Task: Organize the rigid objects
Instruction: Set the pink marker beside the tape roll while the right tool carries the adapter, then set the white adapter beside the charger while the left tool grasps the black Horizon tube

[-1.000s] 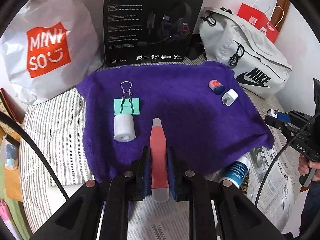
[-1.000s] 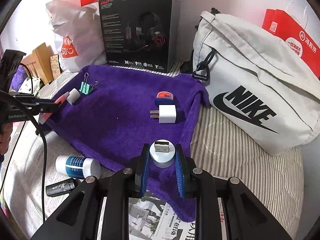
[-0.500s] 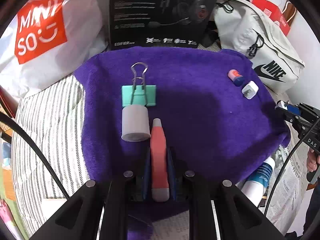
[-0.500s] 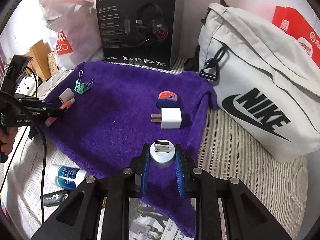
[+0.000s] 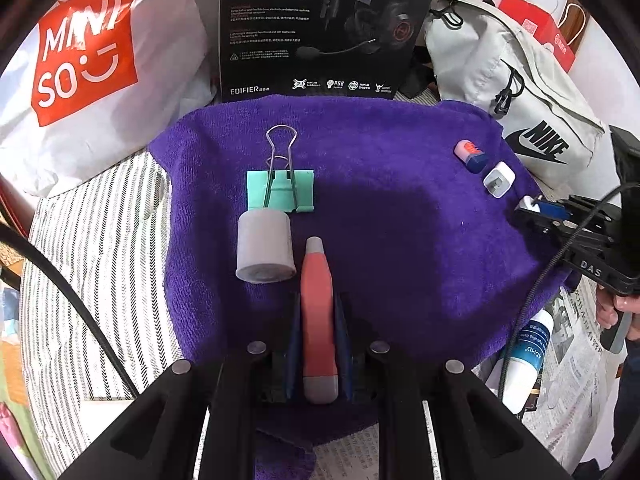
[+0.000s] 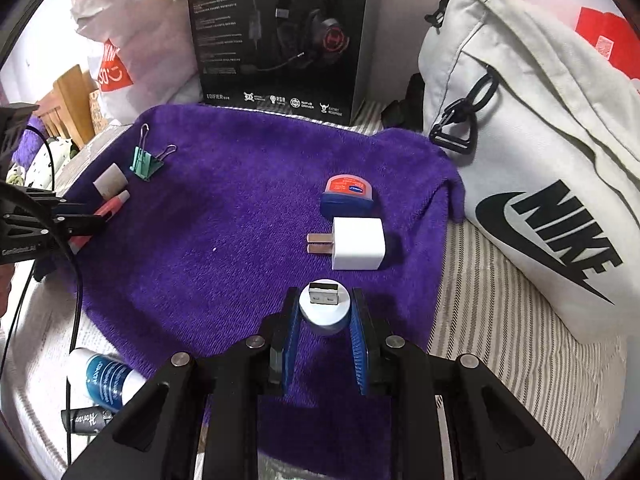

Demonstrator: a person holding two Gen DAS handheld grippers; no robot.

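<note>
- Left hand-held gripper point(image 5: 318, 344) pinched a red pen-like tool point(image 5: 317, 312) low over the purple towel point(image 5: 400, 240), beside the tape roll point(image 5: 265, 246).
- Right hand-held gripper point(image 6: 325, 320) clamped a USB dongle point(image 6: 325, 305) near the white charger point(image 6: 357, 243).
- Neither had been placed yet; a blue bottle point(image 6: 106, 378) lay off the towel.

A bed covered in a black-and-white striped sheet point(image 6: 500, 344) carries everything. A purple towel point(image 5: 400, 208) is spread across its middle, and sheets of newspaper point(image 5: 568, 372) lie along the near edge, partly under the towel. At the back stand a black Edifier headset box point(image 6: 276, 36) and a white Miniso bag point(image 5: 84, 68); a grey Nike bag point(image 6: 540, 160) slumps on the stripes beside the towel. A white-and-blue bottle point(image 6: 106, 378) and a small black tube point(image 6: 82, 420) lie by the towel's near corner.
</note>
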